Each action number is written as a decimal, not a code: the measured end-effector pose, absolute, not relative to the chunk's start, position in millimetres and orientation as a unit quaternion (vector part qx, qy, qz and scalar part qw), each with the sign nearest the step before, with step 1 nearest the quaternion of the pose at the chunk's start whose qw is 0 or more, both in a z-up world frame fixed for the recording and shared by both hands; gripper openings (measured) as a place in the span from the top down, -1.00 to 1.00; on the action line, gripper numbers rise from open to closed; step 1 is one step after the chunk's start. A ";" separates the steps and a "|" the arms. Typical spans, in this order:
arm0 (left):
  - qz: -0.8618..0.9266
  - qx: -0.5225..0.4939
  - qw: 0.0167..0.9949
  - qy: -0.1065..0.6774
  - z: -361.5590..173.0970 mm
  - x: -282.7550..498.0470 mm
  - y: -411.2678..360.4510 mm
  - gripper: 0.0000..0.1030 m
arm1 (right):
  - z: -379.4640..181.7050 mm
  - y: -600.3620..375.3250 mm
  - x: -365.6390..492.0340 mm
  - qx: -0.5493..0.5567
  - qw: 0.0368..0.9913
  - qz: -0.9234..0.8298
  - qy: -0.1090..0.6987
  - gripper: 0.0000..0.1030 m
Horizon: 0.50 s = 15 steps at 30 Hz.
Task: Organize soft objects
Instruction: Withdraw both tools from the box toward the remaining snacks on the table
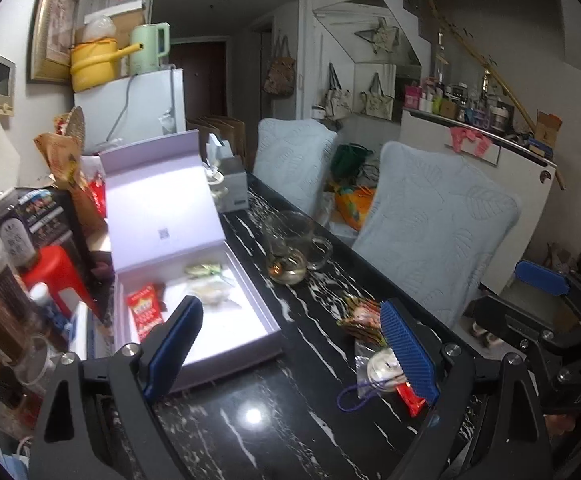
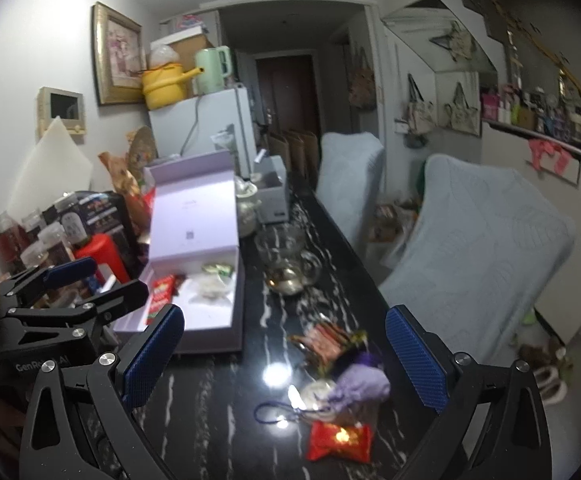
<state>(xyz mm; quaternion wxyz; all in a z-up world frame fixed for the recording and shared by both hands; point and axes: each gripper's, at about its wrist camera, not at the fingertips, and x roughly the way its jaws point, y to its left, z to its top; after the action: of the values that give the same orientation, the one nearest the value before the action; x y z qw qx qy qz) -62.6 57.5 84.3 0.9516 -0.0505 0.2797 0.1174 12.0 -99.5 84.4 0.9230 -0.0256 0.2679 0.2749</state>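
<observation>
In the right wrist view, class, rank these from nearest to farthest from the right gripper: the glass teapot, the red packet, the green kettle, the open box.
1. Red packet: on the table just ahead of the right gripper.
2. Open box: farther along, on the left.
3. Glass teapot: mid-table, a little beyond.
4. Green kettle: far back, up on the fridge.

On the worktop [image 2: 218, 420] an open box [image 2: 210, 320] lies at the left with packets [image 2: 162, 292] inside. A glass cup [image 2: 288, 266] stands right of it. Nearer the camera, a pile of pouches [image 2: 342, 388] lies right of the box.
</observation>
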 end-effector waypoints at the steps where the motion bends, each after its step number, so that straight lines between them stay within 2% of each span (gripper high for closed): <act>1: 0.115 -0.050 0.951 0.284 80.8 -61.5 55.6 -0.77 | 81.1 -102.6 11.9 -0.024 0.923 0.272 0.271 -0.99; 15: 0.072 -0.073 0.936 0.337 27.1 -48.1 43.5 -0.77 | 18.0 -140.4 13.6 0.016 0.914 0.253 0.316 -0.99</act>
<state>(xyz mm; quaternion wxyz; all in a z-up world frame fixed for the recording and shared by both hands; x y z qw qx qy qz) -48.1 43.5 27.1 0.9358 -0.0731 0.3372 0.0719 13.6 -140.4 18.0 0.9142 0.0164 0.3161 0.2531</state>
